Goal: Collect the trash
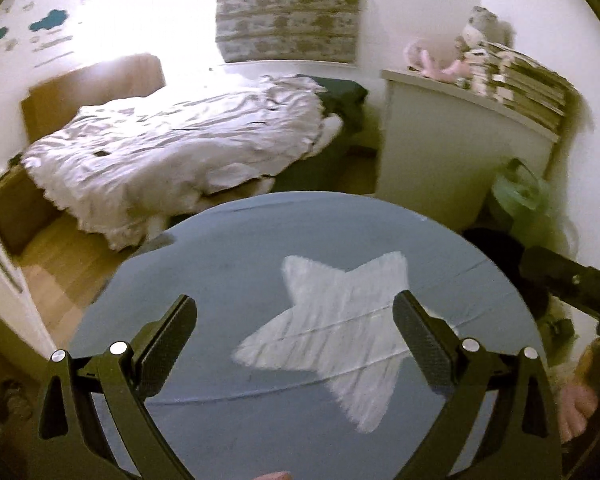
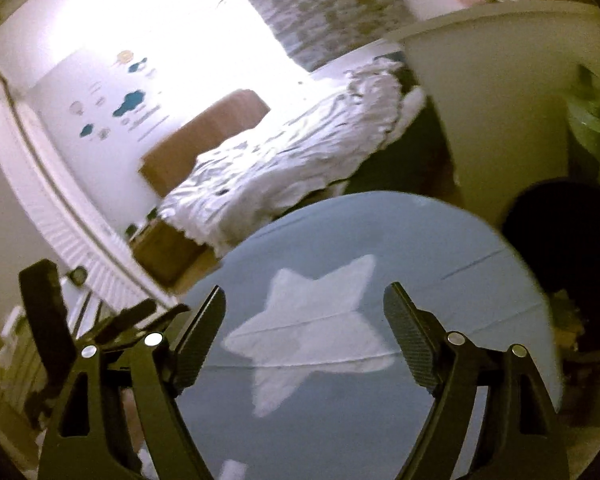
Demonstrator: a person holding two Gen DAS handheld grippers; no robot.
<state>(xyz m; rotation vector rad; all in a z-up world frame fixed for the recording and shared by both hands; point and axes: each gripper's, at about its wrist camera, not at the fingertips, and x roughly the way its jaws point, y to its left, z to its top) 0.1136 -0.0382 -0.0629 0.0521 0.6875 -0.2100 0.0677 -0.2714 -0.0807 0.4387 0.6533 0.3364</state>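
Left gripper [image 1: 296,332]: fingers spread wide, nothing between them, held above a round blue rug [image 1: 228,264] with a white star [image 1: 340,332] in its middle. Right gripper [image 2: 304,320]: fingers likewise well apart and empty, over the same rug [image 2: 440,240] and star [image 2: 312,320]; view is tilted and blurred.

In the right wrist view the left gripper's black frame shows at the left edge. In the left wrist view a black part, probably the right gripper, comes in at the right edge, with part of a hand [image 1: 576,404] below it.

Trash: small whitish scraps [image 2: 232,468] lie at the bottom edge of the right wrist view, on the rug's near part; too blurred to name. A green bag [image 1: 520,196] sits beside a white cabinet [image 1: 452,156], beyond the rug's far right edge.

Beyond the rug: bed with rumpled white duvet [image 1: 172,152], wooden frame. Stacked books [image 1: 528,84] and soft toys [image 1: 480,28] on the cabinet top.
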